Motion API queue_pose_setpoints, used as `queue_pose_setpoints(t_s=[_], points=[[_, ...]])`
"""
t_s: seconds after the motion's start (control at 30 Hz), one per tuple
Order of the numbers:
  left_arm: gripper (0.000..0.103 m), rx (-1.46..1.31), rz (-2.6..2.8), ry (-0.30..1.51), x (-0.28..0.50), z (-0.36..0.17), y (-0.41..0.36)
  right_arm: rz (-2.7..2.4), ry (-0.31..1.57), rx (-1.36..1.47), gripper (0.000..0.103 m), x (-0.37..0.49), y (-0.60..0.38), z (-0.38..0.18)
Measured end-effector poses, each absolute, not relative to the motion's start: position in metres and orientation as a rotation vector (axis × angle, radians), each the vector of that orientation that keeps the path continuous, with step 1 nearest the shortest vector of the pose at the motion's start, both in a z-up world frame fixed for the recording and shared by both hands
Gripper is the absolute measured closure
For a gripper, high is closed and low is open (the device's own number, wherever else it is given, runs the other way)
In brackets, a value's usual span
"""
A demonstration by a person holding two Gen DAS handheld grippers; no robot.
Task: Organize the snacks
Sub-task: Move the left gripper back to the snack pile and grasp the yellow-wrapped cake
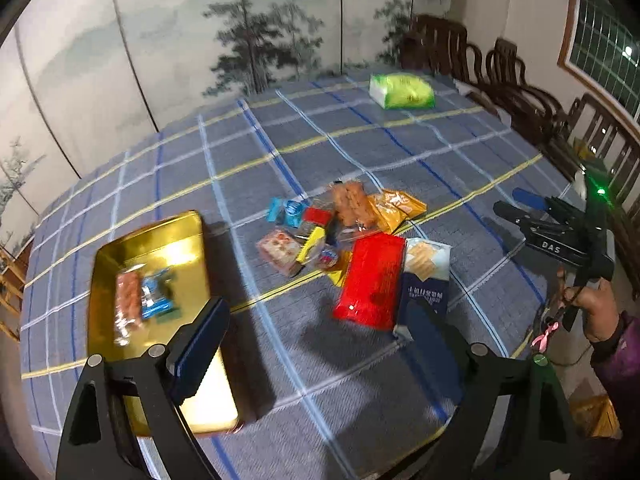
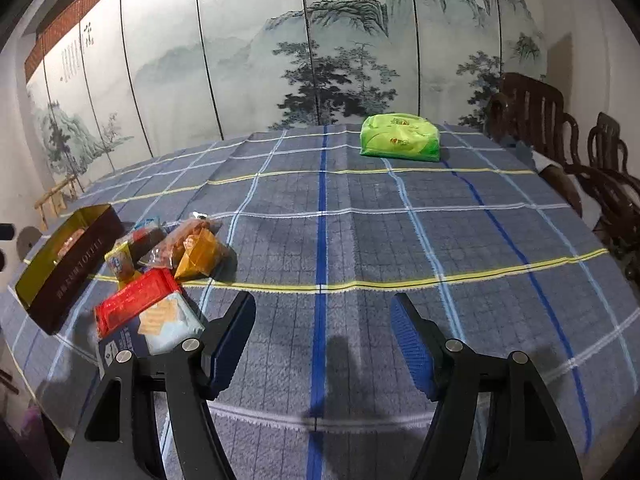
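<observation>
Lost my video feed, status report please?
Left gripper and right gripper open, empty. Two snacks in gold box; snack pile waiting. Path clear.

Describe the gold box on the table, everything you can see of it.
The gold box is a shallow, open rectangular tray with a shiny gold lining that reflects the light. The right wrist view shows its outer wall dark brown with gold lettering. It lies flat on the plaid tablecloth, left of the loose snack pile and apart from it. Inside are two wrapped snacks side by side: a reddish-brown one and a blue one. In the left wrist view the left gripper, open, overlaps its near corner; contact cannot be told.
</observation>
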State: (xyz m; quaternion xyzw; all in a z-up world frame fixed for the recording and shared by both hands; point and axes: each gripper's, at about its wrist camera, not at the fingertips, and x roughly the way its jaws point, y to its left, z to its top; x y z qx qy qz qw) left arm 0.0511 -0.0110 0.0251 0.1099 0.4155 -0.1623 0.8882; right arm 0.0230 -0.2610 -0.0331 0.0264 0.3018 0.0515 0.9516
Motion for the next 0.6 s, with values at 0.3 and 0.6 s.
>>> queue_pose_setpoints(t_s=[0.3, 0.6], points=[[0.054, -0.081, -0.295, 1.058, 0.108, -0.017, -0.018, 0.164, 0.626, 0.103, 0.033, 0.039, -0.262, -0.050], [0.066, -0.253, -0.170, 1.138, 0.141, -0.045, -0.020, 0.211, 0.623, 0.127, 0.033, 0.039, -0.267, -0.052]])
